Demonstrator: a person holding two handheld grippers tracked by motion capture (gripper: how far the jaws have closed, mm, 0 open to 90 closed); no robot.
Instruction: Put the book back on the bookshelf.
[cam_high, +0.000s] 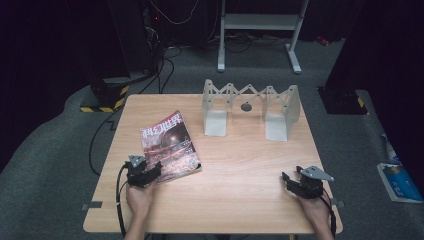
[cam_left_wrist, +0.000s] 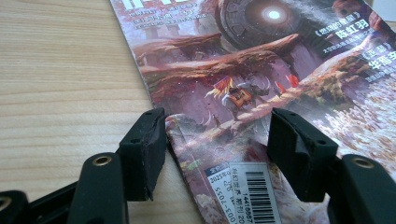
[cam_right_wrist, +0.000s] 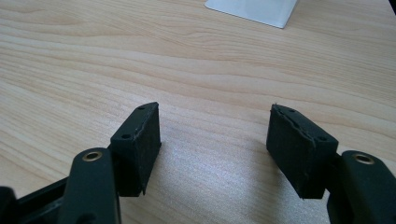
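Left of centre in the high view, the magazine (cam_high: 169, 146) lies flat on the table (cam_high: 240, 175), its near corner between the left gripper's (cam_high: 151, 171) wide-open jaws, while the right gripper (cam_high: 291, 178) gapes over bare wood at lower right.

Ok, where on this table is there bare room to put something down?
The widest bare patch is the wood between the magazine and the right tool, running up to the white folding rack. The table's near edge between the two hands is bare too. The near left corner is crowded: the left tool sits at the magazine's corner.
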